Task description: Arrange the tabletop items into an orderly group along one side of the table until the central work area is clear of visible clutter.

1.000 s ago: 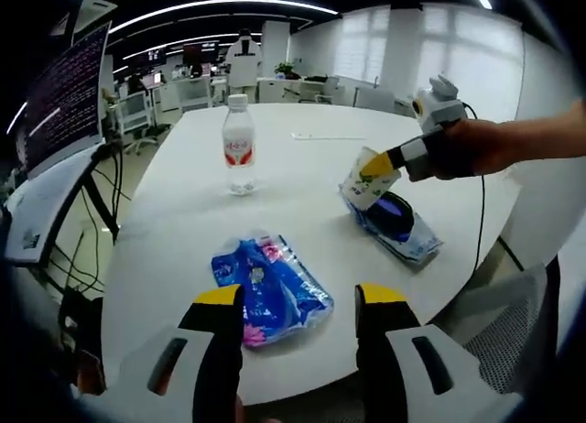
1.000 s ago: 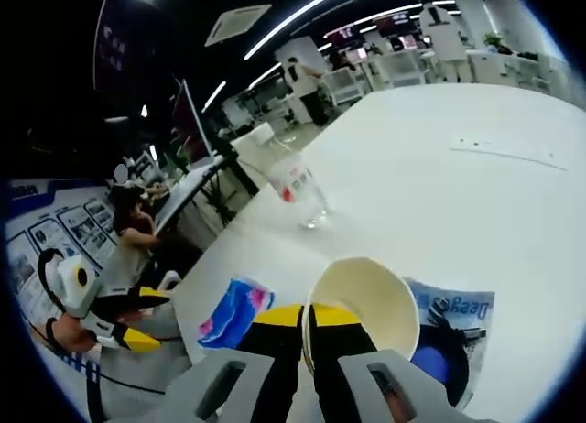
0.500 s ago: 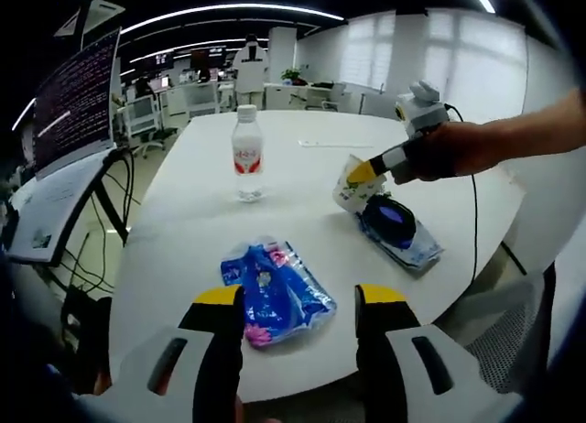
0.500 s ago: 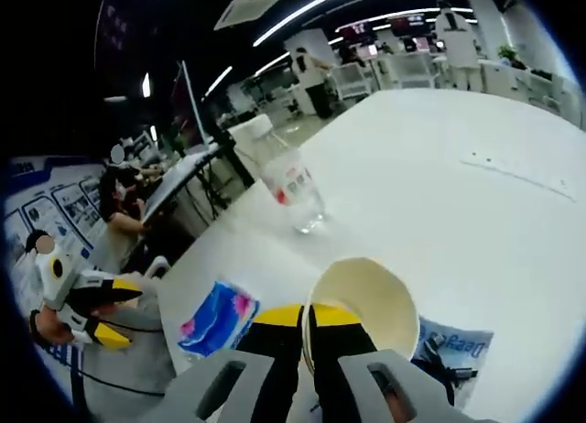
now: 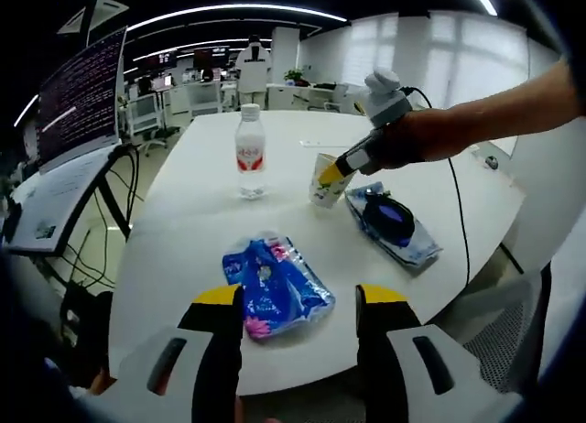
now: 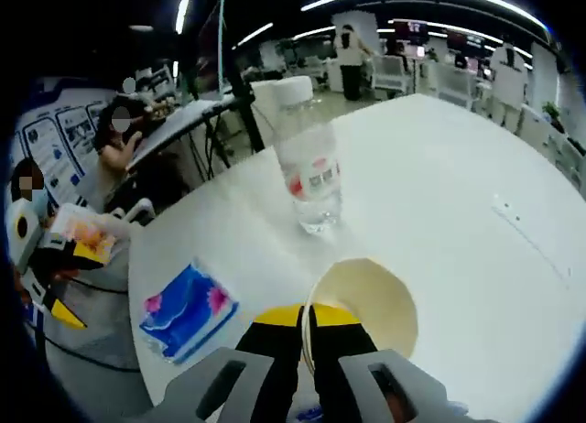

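1. Table (image 5: 183, 231): white and round, carrying every item listed here.

2. Blue pack (image 5: 275, 290): lies flat at the near edge, at 12 o'clock from my left gripper (image 5: 299, 299), just ahead of its jaws. Its long axis runs from about 11 to 5 o'clock across the left gripper view. In the right gripper view the pack (image 6: 186, 310) sits at 9 o'clock.

3. Pouch (image 5: 394, 224): dark blue with clear film, flat on the table at 1 o'clock from my left gripper, near the cup.

4. Bottle (image 6: 311, 171): clear, upright, red label, white cap. It stands at 12 o'clock from my right gripper (image 6: 307, 318), straight beyond the cup. I judge this is the relation the coming move turns on: the cup's path leads toward the bottle, and my right hand is the nearer one.

5. Cup (image 6: 362, 304): pale paper, mouth tilted toward the camera, held above the table.

6. Right gripper: clamped on the cup's rim, one jaw inside and one outside.

7. Left gripper: jaws spread apart, nothing between them, hovering short of the pack.
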The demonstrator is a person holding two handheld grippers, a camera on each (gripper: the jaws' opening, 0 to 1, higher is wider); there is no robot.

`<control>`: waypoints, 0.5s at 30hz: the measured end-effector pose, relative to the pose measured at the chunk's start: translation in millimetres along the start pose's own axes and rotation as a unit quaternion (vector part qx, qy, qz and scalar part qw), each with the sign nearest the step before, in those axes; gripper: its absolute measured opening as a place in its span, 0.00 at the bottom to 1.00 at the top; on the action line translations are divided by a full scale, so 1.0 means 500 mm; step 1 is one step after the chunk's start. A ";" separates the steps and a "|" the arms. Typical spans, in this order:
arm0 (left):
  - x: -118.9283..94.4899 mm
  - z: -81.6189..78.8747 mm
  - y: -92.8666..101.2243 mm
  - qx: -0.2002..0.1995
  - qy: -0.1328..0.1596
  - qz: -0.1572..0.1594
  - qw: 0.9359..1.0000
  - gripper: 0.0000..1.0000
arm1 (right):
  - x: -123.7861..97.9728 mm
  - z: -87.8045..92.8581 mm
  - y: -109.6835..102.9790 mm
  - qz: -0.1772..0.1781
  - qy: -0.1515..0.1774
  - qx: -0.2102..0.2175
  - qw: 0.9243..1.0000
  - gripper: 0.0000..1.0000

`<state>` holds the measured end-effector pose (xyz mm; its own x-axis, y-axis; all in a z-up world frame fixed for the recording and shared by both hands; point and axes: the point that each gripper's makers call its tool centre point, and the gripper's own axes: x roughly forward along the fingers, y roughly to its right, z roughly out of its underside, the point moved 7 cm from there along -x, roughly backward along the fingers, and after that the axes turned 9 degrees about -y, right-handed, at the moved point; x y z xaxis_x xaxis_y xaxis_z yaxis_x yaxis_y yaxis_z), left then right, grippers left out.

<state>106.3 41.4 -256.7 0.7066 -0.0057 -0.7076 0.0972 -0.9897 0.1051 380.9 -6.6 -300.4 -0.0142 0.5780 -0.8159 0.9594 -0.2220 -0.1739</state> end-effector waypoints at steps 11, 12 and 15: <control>0.004 -0.017 -0.006 -0.001 0.011 0.003 1.000 0.49 | 0.055 -0.044 0.005 0.023 -0.024 -0.048 0.998 0.00; 0.007 -0.017 -0.008 0.000 0.011 0.003 1.000 0.49 | 0.062 -0.047 0.008 0.025 -0.028 -0.052 0.998 0.00; 0.004 -0.026 -0.007 -0.001 0.013 0.005 1.000 0.49 | 0.067 -0.055 0.007 0.030 -0.035 -0.063 0.997 0.00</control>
<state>116.3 46.5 -249.5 0.7260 -0.0120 -0.6876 0.0908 -0.9894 0.1131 391.3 33.8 -313.0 0.0298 0.5101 -0.8596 0.9869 -0.1512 -0.0555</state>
